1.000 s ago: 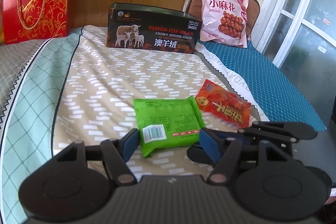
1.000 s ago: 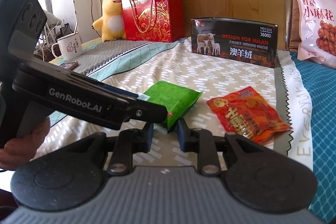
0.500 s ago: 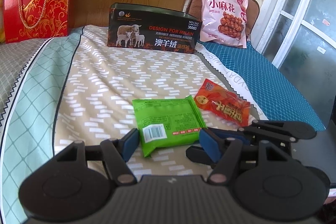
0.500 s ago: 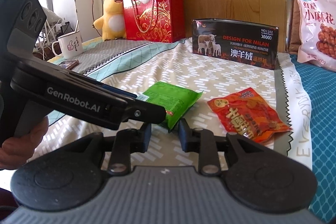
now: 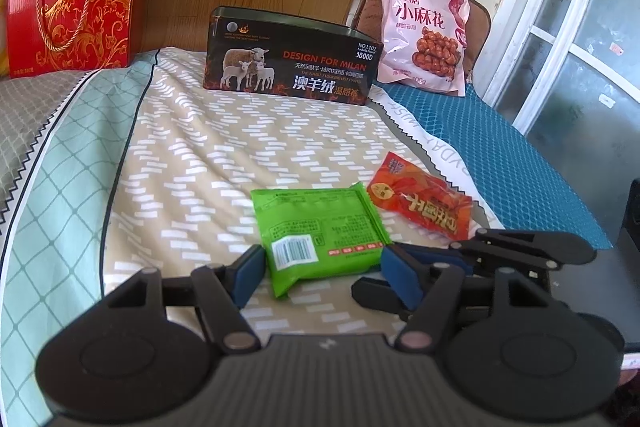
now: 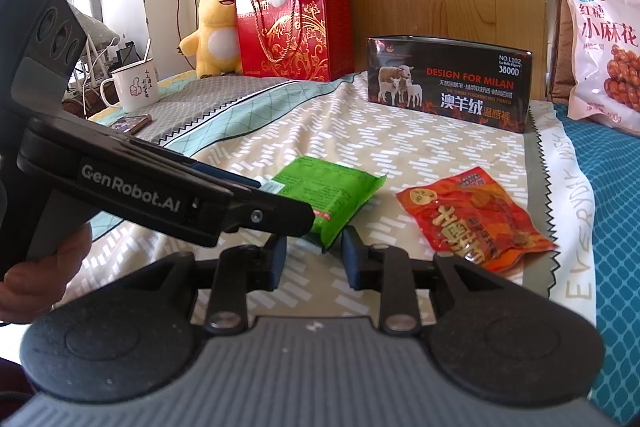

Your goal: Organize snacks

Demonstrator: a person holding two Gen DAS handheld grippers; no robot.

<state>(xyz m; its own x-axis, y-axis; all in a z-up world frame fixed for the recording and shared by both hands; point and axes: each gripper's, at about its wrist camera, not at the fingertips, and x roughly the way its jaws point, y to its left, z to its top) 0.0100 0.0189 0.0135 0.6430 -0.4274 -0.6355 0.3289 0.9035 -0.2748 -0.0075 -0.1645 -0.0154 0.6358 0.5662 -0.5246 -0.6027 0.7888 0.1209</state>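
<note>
A green snack packet lies flat on the patterned bed cover; it also shows in the right wrist view. A red snack packet lies just right of it, also in the right wrist view. My left gripper is open, its blue pads on either side of the green packet's near end. My right gripper is open with a narrower gap, just short of the green packet's near corner, empty. The left gripper body crosses the right wrist view.
A dark open tin box stands at the back of the bed. A pink snack bag leans behind it on the right. A red gift box, plush toys and a mug stand at the left.
The left gripper has crept slightly forward around the green packet. The right gripper has barely moved.
</note>
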